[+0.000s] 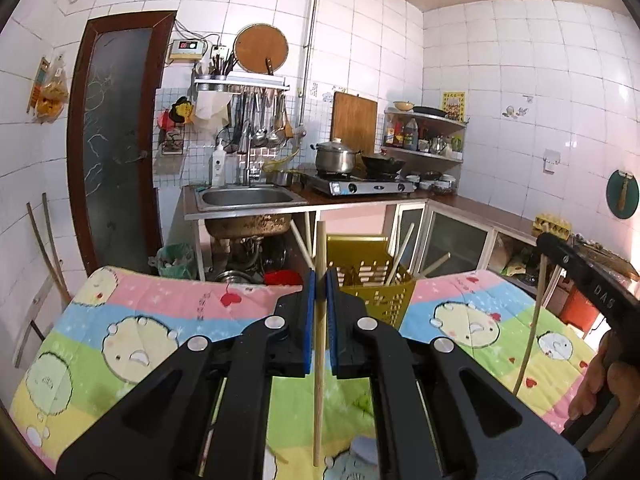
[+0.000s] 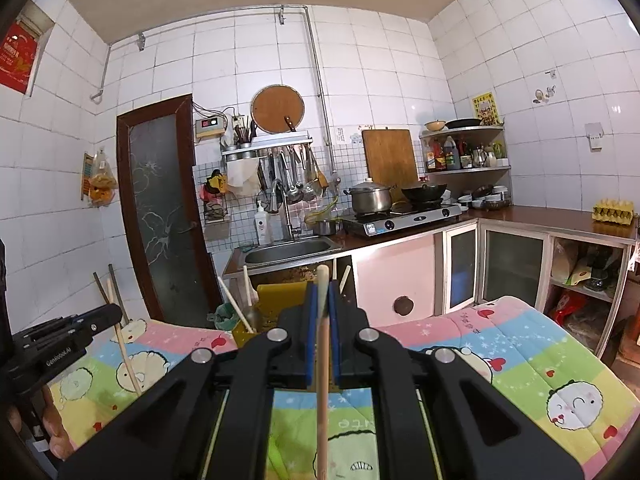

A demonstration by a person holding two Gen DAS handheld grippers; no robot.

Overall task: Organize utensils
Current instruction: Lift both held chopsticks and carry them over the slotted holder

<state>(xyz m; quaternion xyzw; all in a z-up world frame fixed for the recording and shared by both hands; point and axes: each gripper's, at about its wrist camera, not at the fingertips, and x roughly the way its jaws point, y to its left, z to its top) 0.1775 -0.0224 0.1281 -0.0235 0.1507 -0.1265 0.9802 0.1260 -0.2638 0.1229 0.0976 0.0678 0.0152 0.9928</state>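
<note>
My left gripper (image 1: 320, 280) is shut on a wooden chopstick (image 1: 319, 360) held upright above the cartoon quilt. A yellow slotted utensil holder (image 1: 376, 280) stands just beyond it with several chopsticks (image 1: 402, 254) leaning in it. My right gripper (image 2: 323, 296) is shut on another wooden chopstick (image 2: 322, 380), also upright, right in front of the same holder (image 2: 276, 300). The right gripper also shows at the right of the left wrist view (image 1: 560, 254) with its chopstick hanging down. The left gripper shows at the left of the right wrist view (image 2: 108, 316).
The colourful quilt (image 1: 140, 340) covers the table. Behind it are a steel sink (image 1: 248, 198), a gas stove (image 1: 360, 184) with a pot and a wok, a corner shelf with bottles, counter cabinets, an egg carton (image 2: 614, 210) and a brown door on the left.
</note>
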